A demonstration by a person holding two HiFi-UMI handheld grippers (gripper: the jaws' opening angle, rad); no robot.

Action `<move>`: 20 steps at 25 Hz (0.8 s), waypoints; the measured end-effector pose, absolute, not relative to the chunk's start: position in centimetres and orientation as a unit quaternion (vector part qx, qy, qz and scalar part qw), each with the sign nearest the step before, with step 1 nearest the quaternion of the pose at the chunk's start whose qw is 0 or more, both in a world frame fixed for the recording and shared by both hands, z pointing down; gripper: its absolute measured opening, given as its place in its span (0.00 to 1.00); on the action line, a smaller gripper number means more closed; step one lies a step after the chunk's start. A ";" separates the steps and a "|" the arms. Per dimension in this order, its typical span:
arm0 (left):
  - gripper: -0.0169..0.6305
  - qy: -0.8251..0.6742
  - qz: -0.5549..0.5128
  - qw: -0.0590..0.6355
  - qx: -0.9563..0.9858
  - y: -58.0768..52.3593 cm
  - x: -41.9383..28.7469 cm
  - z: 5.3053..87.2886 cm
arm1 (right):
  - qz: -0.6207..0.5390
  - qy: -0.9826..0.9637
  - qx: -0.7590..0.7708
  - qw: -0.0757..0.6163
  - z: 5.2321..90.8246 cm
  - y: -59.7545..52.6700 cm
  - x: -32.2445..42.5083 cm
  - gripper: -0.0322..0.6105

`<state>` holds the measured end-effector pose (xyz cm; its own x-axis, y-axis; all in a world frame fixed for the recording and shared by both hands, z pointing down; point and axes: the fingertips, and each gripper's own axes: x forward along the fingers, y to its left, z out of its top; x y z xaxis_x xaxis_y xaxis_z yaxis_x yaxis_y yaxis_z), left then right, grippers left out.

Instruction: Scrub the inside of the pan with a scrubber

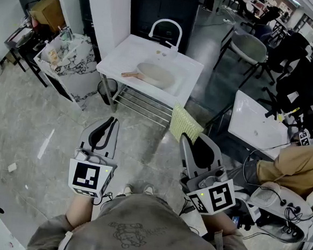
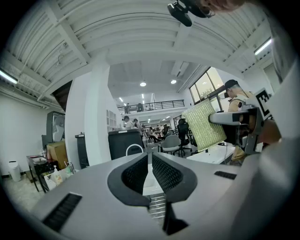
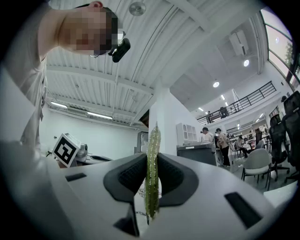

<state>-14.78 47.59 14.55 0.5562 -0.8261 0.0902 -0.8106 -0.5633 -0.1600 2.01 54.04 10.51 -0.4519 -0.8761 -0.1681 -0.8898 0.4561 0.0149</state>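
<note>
A white sink table (image 1: 121, 53) stands in the upper middle of the head view. The person stands back from it, so it is well apart from both grippers, which are low in the frame.

The pan (image 1: 156, 75) lies inside the sink. Its round part is toward the right and its brown handle (image 1: 131, 74) sticks out to the left. So the pan's long way runs left to right across the frame.

The scrubber (image 1: 185, 125) is a thin yellow-green pad. It stands up out of the right gripper (image 1: 186, 143), just right of the middle of the frame. The right gripper view shows it edge-on, with the two jaws pressed tight on it from both sides.

The left gripper (image 1: 111, 124) is at the lower left. Its jaws are closed together and there is nothing between them.

From the scrubber, the pan lies up the frame and a little to the left. The pan's round part is on the scrubber's side, and the handle is on the left gripper's side. It looks like the right gripper must go forward and a bit left to reach inside the pan. The left one could hold the handle.
</note>
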 end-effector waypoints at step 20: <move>0.09 0.482 -0.087 0.055 -0.870 48.2 -11.3 15.5 | 0.026 0.862 -0.499 0.088 12.5 52.7 5.9 0.16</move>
<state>-11.29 48.20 15.48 0.5210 -0.8480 0.0976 -0.8288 -0.5299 -0.1797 5.87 52.68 12.48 -0.4870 -0.8551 -0.1779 -0.8644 0.5011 -0.0426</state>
